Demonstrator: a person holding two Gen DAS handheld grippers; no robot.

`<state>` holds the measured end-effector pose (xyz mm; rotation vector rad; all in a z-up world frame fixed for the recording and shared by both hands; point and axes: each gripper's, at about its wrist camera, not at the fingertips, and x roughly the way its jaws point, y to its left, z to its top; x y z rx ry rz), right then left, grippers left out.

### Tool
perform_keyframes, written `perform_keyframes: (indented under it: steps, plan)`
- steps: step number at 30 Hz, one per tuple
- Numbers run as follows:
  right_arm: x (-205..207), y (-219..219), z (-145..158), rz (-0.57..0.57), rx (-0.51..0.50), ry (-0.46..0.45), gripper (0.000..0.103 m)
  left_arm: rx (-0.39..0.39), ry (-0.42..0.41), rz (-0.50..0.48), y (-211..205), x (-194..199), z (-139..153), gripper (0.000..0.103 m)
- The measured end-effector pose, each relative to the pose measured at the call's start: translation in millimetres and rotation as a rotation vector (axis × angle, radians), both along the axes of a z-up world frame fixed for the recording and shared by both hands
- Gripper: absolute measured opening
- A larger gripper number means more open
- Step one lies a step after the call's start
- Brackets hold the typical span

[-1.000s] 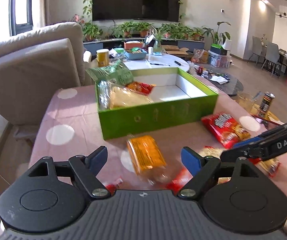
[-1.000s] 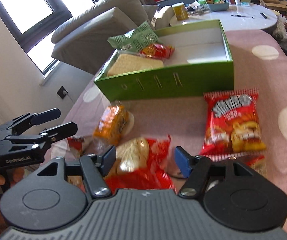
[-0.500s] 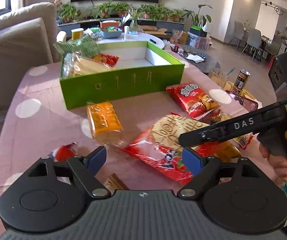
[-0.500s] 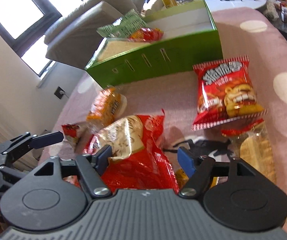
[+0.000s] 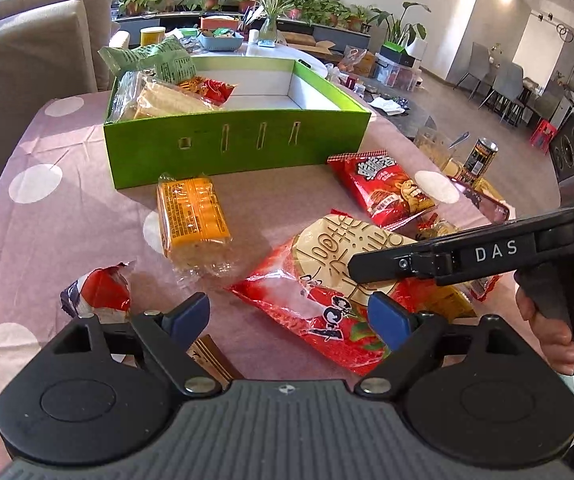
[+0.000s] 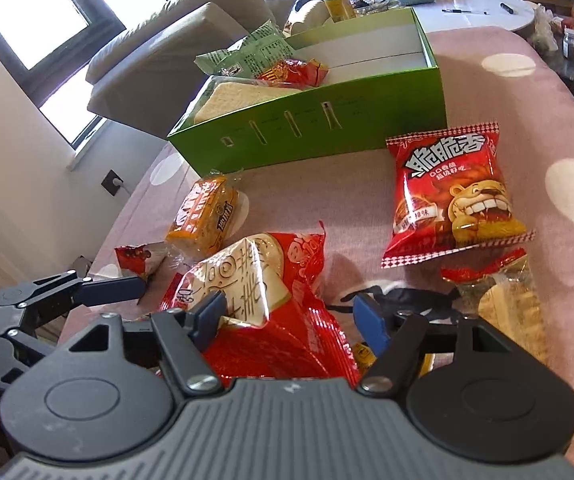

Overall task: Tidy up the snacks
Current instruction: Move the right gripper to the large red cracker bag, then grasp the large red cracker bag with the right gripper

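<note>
- Between my right gripper [image 6: 285,320] fingers sits the near end of the big red rice-cracker bag [image 6: 271,304]; jaws spread wide, pads either side of it, not yet pinching.
- Looks lined up that way to grab the bag's edge for a lift toward the box, my guess.
- My left gripper [image 5: 289,316] is also spread, hovering low over the same bag's other side, holding nothing.
- Bag is glossy red with a pale round cracker print, puffy and crinkled, lying flat on the pink dotted tablecloth [image 5: 47,216].
- Just beside it: orange wafer pack [image 5: 191,216], small red wrapper [image 5: 101,292], red lion chip bag [image 6: 451,196], all loose on the cloth.
- Farther out, green box [image 5: 239,148] stands open, left end already filled with a green packet [image 5: 155,60], clear cracker pack, red snack; right half bare, so room for more.
</note>
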<state>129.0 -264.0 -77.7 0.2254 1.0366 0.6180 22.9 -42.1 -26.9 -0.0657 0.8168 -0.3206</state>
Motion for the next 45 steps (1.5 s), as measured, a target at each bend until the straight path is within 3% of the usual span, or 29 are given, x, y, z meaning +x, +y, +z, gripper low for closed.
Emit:
perform_keyframes:
  steps: [3,6,9,19,23,25,32,35,37,45]
  plan:
    - [0.2,-0.6,-1.2,-0.005,0.009,0.004,0.077,0.018,-0.008,-0.011,-3.7,0.3,1.5,0.086]
    - [-1.0,-0.5,0.5,0.005,0.030,0.006,0.067,0.014,0.000,-0.022,-7.2,3.1,0.8,0.086]
    - [-5.4,3.7,3.9,0.025,0.003,-0.023,0.065,0.000,0.036,-0.016,-6.8,7.5,-3.2,0.086]
    - [-12.1,2.6,2.1,0.018,0.010,-0.007,0.065,-0.065,0.113,0.000,-1.3,11.1,-11.6,0.086]
    - [-9.9,4.4,6.4,-0.003,-0.039,-0.037,0.070,-0.128,0.121,-0.038,-1.2,15.8,-14.3,0.073]
    - [-7.7,4.9,8.2,-0.016,-0.057,-0.054,0.072,-0.144,0.128,-0.048,-1.8,17.5,-14.6,0.071]
    - [2.2,9.5,7.3,0.015,-0.054,-0.062,0.072,-0.128,0.128,-0.043,-3.1,18.5,-14.1,0.072]
    - [1.0,13.3,8.9,0.053,-0.039,-0.066,0.059,-0.136,0.131,-0.036,-2.6,21.4,-15.4,0.072]
    - [-2.2,17.7,12.0,0.073,-0.065,-0.089,0.056,-0.141,0.125,-0.031,-3.0,23.2,-15.6,0.071]
    - [-0.4,11.1,11.0,0.081,-0.052,-0.057,0.058,-0.092,0.083,-0.055,-10.5,23.0,-11.4,0.070]
